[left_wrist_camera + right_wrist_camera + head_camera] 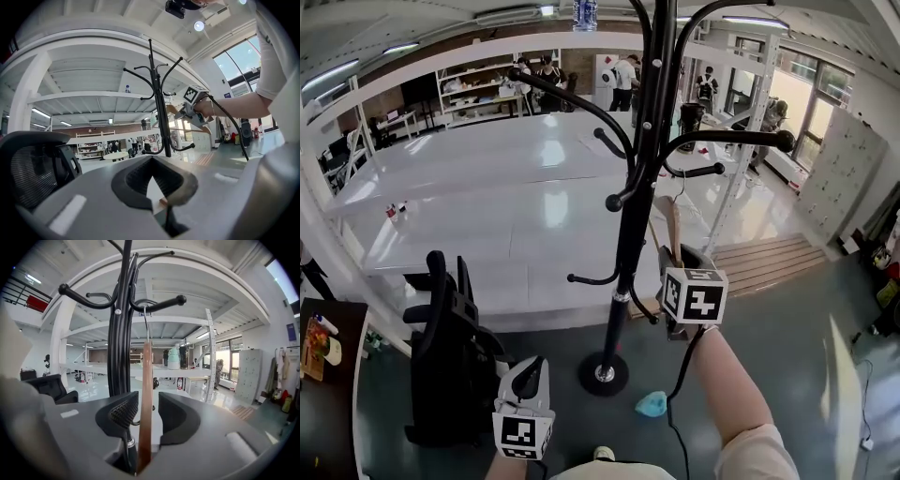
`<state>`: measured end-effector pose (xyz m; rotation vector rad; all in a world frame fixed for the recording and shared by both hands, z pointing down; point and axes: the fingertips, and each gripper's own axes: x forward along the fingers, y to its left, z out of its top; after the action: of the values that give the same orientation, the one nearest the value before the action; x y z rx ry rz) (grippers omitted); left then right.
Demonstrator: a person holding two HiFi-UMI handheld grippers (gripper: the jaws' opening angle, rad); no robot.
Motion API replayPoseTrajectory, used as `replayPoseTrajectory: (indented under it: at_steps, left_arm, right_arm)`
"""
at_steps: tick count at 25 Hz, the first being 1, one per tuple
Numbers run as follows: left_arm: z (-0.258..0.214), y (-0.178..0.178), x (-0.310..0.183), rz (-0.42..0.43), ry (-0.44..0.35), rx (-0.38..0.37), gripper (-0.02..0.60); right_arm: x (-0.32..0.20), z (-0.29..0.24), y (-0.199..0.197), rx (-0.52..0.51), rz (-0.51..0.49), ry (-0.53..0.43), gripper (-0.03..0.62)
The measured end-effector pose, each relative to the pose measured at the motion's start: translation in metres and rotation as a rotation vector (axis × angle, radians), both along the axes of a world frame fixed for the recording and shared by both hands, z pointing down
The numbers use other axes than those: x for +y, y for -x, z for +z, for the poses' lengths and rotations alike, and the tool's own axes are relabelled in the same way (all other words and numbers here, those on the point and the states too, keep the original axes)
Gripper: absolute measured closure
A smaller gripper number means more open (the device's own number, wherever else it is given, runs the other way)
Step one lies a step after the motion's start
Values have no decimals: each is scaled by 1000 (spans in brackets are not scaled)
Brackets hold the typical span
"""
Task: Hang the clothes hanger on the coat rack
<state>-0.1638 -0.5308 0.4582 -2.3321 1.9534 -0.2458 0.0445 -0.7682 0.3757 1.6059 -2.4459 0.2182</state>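
The hanger (146, 394) hangs upright just right of the rack (119, 333). Its wire hook (146, 317) reaches up to a knob-tipped arm (161, 303) of the rack and looks caught over it. The wooden body drops straight down between the jaws of the right gripper (149, 416). Those jaws stand apart, with a slim gap showing on each side of the wood, so the pads do not press on it.

In the head view the right gripper (680, 267) is held up close to the rack's pole (630, 225), about halfway up, with the hanger (672, 225) rising from it toward the arms. The rack's round base (603, 373) stands on the grey floor (787, 309).

The left gripper (152, 180) is held low and away from the rack, beside a black chair (450, 347). Its jaws are together with nothing between them. Its view looks across at the rack (159, 117) and at the right gripper (193, 110) held by the person's arm (234, 105).

A small blue thing (652, 404) lies on the floor near the base; I cannot tell what it is.
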Motion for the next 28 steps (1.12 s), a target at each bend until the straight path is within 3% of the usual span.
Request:
replayPoseTrajectory:
  at_steps: [4,9,11,18,23,28]
  left_arm:
    - [-3,-2,8,18,-9,11,580]
    - [-13,-11,29,63,-26,23,580]
    - [-20,-12,36,76,-39,34,580]
    - [-41,-21,72,131,-100,64,580]
    - [-50,-28,103,173,-126,85,580]
    - [-49,-40,142,254,-119,110,580]
  right_arm:
    - [28,-19,-3,-21,-9,-58,385]
    - [79,-43,-23,-56,11,-126,372]
    - [103,-52,-31,-66,21,-165,387]
    - [190,-39,-56,-88,82,-243,568]
    - [252,4,-55,-124,97,-198,568]
    - [322,41,-40,-149,52,-157,568]
